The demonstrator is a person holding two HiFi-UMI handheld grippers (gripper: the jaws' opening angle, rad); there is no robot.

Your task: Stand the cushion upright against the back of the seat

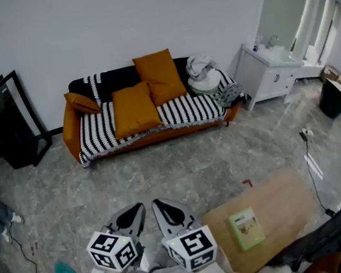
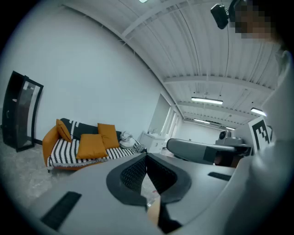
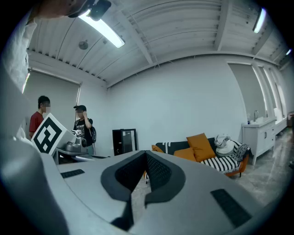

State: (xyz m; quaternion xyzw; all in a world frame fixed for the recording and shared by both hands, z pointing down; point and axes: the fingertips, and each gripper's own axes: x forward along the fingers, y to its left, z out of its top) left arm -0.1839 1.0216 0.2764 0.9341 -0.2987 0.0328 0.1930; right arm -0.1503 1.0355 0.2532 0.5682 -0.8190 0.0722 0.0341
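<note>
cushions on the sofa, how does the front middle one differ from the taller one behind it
The rear cushion stands upright against the backrest; the front cushion lies slanted on the striped seat cover. The rear cushion tops the backrest; the front cushion stays below its top edge. Both are orange and roughly square.

The striped sofa [image 1: 186, 111] bears three orange cushions [image 1: 134, 108] and a pale cloth bundle [image 1: 202, 76].
</note>
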